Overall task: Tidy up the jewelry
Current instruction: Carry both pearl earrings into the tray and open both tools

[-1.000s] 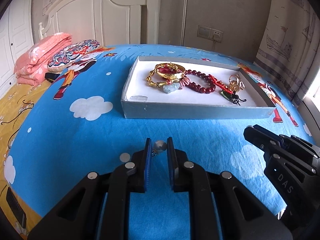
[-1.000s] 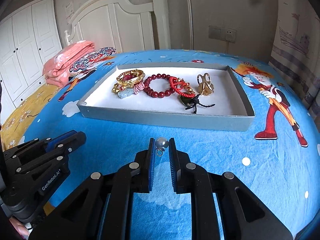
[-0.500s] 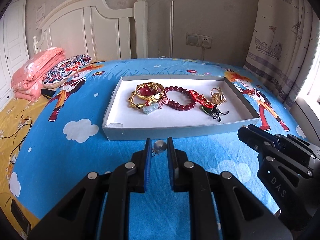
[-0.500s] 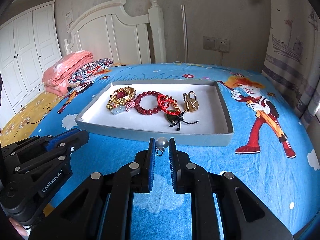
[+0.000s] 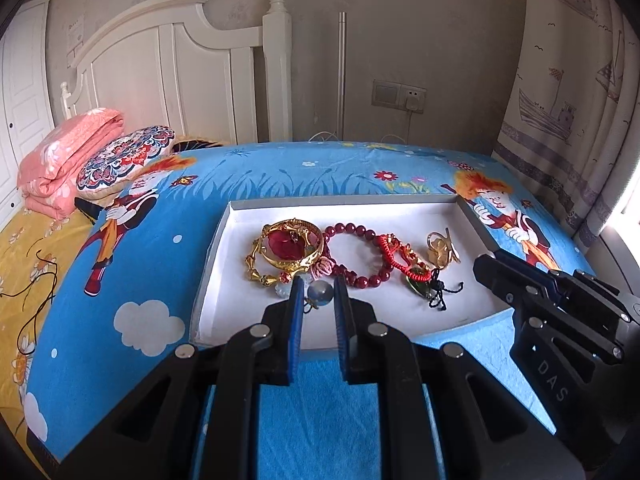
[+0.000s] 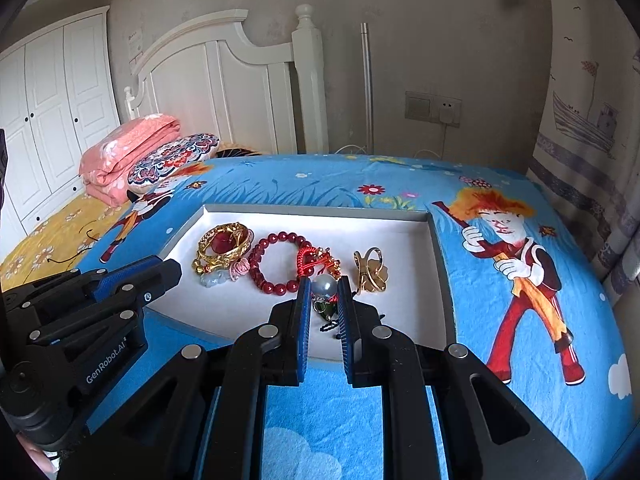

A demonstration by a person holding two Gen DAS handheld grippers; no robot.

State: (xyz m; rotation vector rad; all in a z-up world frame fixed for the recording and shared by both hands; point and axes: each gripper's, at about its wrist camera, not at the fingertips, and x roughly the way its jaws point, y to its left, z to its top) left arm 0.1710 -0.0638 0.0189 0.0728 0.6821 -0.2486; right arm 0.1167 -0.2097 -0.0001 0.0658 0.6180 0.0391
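A shallow grey tray (image 5: 340, 201) with a white floor lies on the blue cartoon bedsheet. In it are a gold bangle (image 5: 291, 248), a dark red bead bracelet (image 5: 360, 256), a red cord bracelet (image 5: 394, 254), a gold ring piece (image 5: 440, 246) and a green pendant on black cord (image 5: 420, 288). My left gripper (image 5: 318, 292) is shut on a pearl earring (image 5: 321, 295) above the tray's near left part. My right gripper (image 6: 325, 288) is shut on a second pearl earring (image 6: 324, 285) above the tray (image 6: 320, 210), near the red cord bracelet (image 6: 312, 258).
A folded pink blanket (image 5: 68, 152) and a patterned pillow (image 5: 124, 158) lie at the far left by the white headboard (image 5: 192, 72). A curtain (image 5: 568, 80) hangs on the right. In the right wrist view, the left gripper's body (image 6: 80, 320) fills the lower left.
Both grippers have risen and moved forward from the bare sheet in front of the tray to above its near part. Each still holds its pearl earring.
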